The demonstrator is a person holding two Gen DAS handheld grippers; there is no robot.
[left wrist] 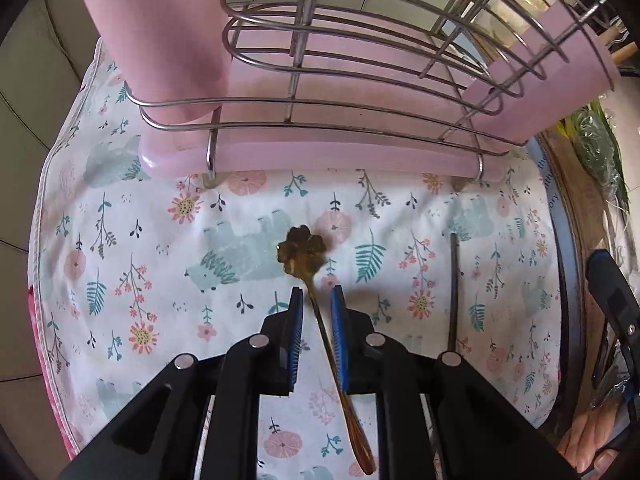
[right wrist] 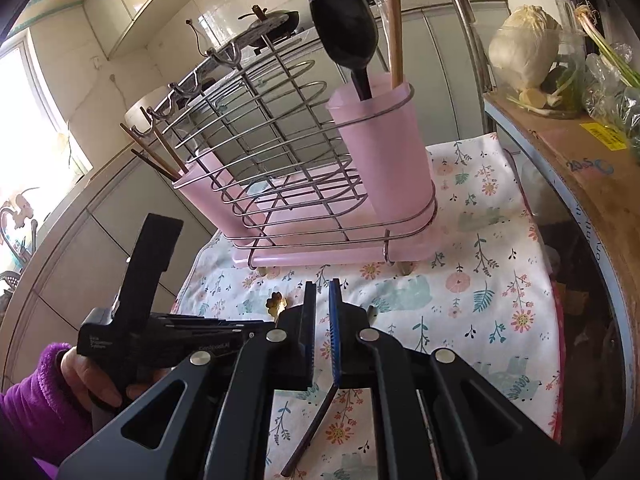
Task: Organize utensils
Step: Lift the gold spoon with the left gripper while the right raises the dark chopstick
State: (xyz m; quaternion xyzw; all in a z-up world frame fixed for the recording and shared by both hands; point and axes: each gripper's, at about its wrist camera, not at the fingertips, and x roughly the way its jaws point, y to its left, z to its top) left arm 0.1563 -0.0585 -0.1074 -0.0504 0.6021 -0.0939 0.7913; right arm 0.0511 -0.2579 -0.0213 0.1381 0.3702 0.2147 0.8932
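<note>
One gold flower-bowled spoon is seen lying on the floral cloth in the left wrist view, straddled by the slightly parted left hand-held gripper, apparently lined up for a pinch on the handle; the wire rack stands just beyond. In the right wrist view, a dark chopstick is seen pinched in the nearly closed right hand-held gripper, probably bound for the pink cup holding a black ladle.

rack upper half of left wrist view, standing on cloth | spoon on cloth below rack, centre frame, handle running down between left gripper fingers | chopstick right of spoon, on cloth | ladle in rack's right cup, right wrist view
</note>
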